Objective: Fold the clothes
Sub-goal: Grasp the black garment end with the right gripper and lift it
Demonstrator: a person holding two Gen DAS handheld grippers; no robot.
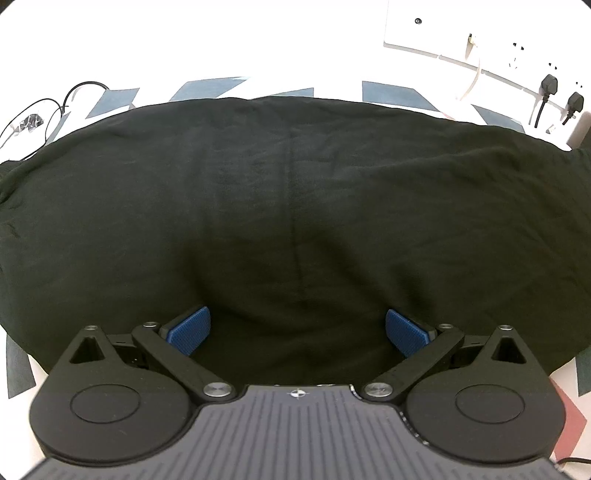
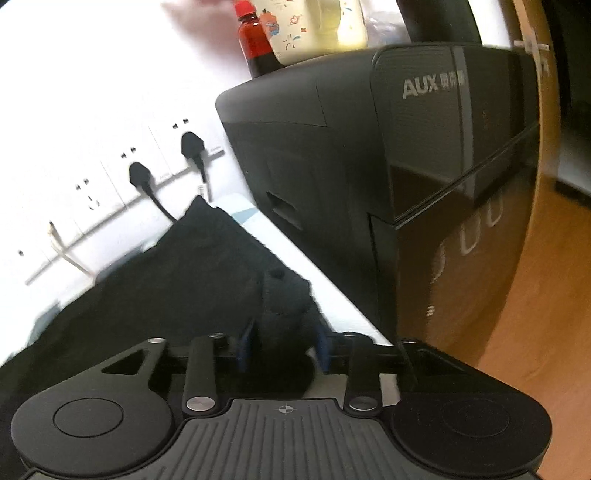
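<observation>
Your left tongs (image 1: 297,334) stand released, blue pads (image 1: 188,330) wide apart over the black garment (image 1: 288,206), which lies spread across the patterned counter (image 1: 388,92). Your right tongs (image 2: 282,349) are clenched on a bunched fold of that garment at its edge beside the black AUX appliance (image 2: 369,166) (the view is blurred, so the cloth's exact shape is hard to make out). On the appliance stands a red-capped bottle (image 2: 255,40) of dark liquid and a pale decorated container (image 2: 295,29), its top cut off.
</observation>
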